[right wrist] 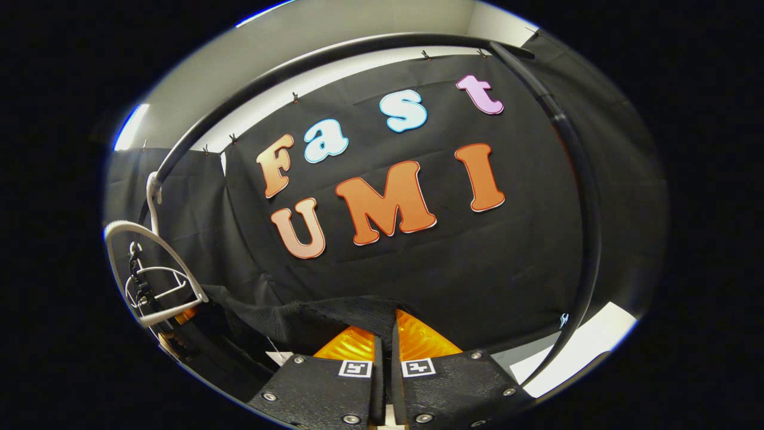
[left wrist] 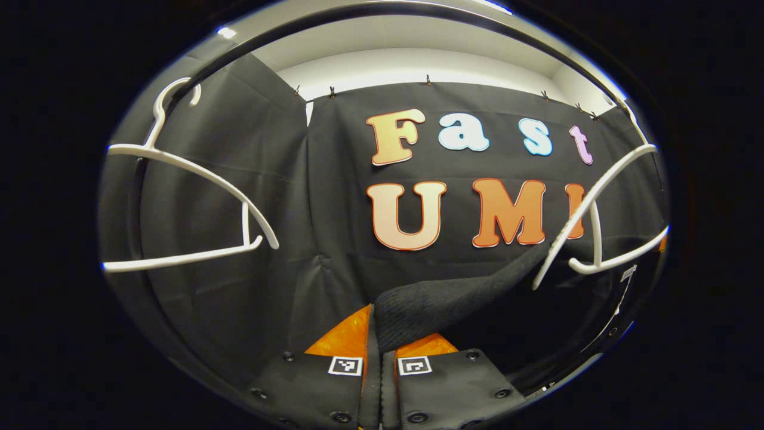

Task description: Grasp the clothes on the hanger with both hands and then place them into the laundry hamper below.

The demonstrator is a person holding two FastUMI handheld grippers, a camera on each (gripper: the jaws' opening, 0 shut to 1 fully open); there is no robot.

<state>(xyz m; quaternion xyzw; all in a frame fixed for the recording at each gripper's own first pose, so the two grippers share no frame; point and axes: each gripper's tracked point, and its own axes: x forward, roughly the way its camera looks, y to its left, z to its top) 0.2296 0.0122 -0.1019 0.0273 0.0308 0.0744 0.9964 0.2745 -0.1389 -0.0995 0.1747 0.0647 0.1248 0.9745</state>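
My left gripper [left wrist: 380, 334]: jaws clenched on a dark knit garment [left wrist: 453, 295], which stretches up right to a white hanger [left wrist: 588, 218]. My right gripper [right wrist: 387, 337]: jaws pinched on the same cloth's edge [right wrist: 310, 319], running left toward that hanger [right wrist: 152, 269]. Farther off, a bare hanger [left wrist: 197, 203] hangs on the black rail [right wrist: 358, 51] in the left gripper view.

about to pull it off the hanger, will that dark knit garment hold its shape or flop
Likely floppy: the dark knitted garment sags in a soft band from the white plastic hanger to the left gripper. Probably light, since it hangs slack. The coarse knit may snag on the hanger's hook-shaped end.
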